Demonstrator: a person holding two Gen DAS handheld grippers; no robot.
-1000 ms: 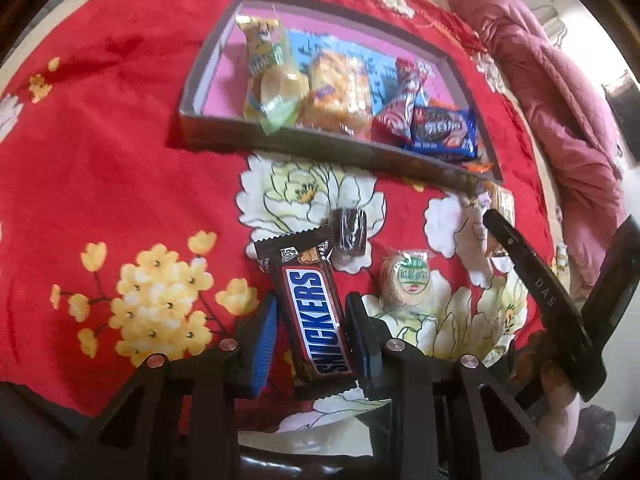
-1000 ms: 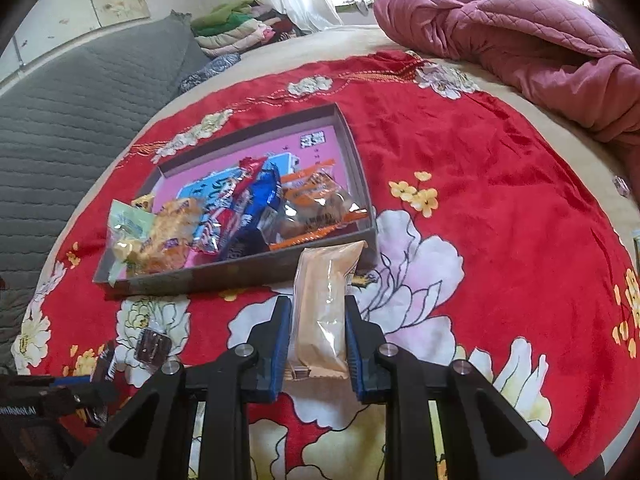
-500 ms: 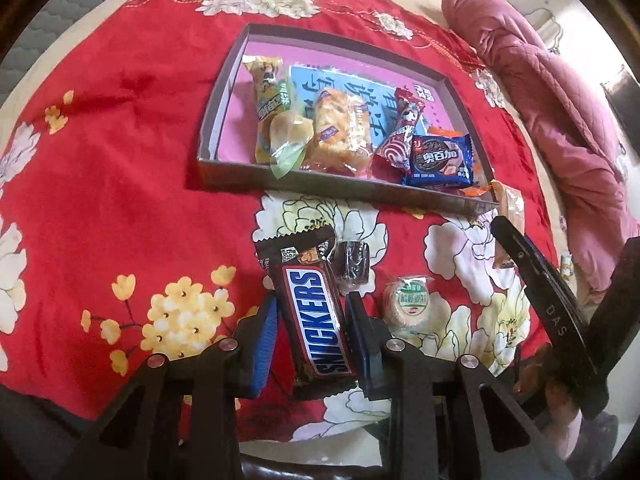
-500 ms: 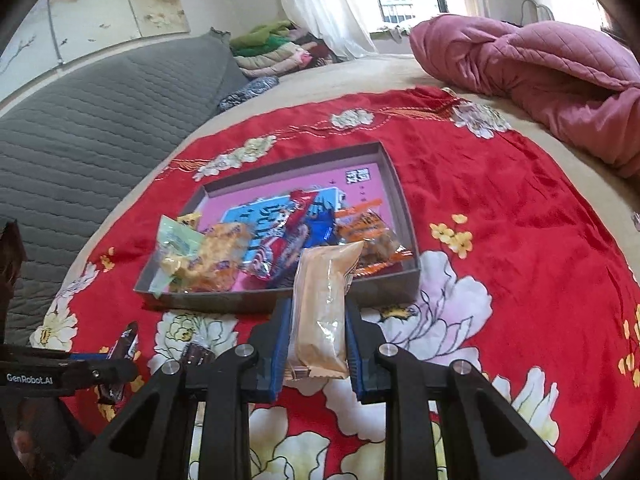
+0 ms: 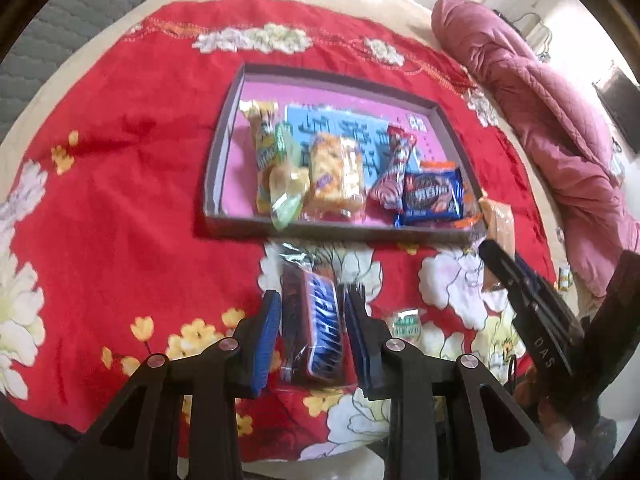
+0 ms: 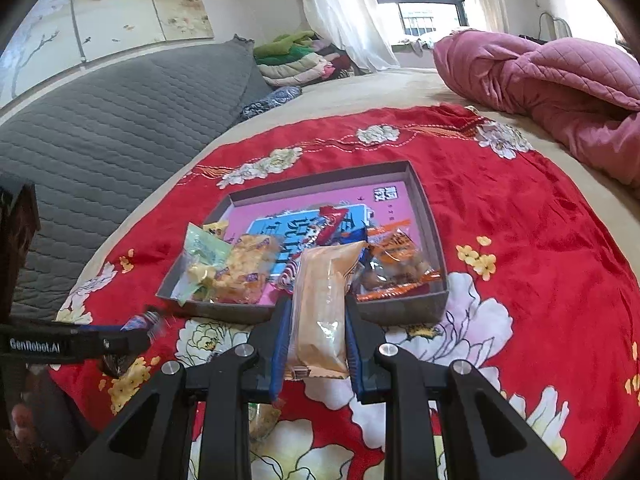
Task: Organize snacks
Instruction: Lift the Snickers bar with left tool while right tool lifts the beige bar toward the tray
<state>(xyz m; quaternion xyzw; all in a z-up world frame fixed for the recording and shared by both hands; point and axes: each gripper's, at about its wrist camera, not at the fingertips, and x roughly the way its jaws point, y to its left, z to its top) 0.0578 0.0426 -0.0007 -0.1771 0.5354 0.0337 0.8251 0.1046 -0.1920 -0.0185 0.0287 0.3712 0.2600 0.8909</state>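
Between the blue pads of the left gripper [image 5: 310,336], a Snickers bar [image 5: 316,328] rides clear of the red cloth [image 5: 120,200], pinched across its width; the right gripper [image 6: 318,340] clamps a tan pastry pack [image 6: 322,304] the same way, just short of the box [image 6: 434,240]. Both look light; the bar is probably firm, the pastry soft and crushable, its film slippery, so a mid-body hold suits. A round cake [image 5: 406,324] lies loose on the cloth.
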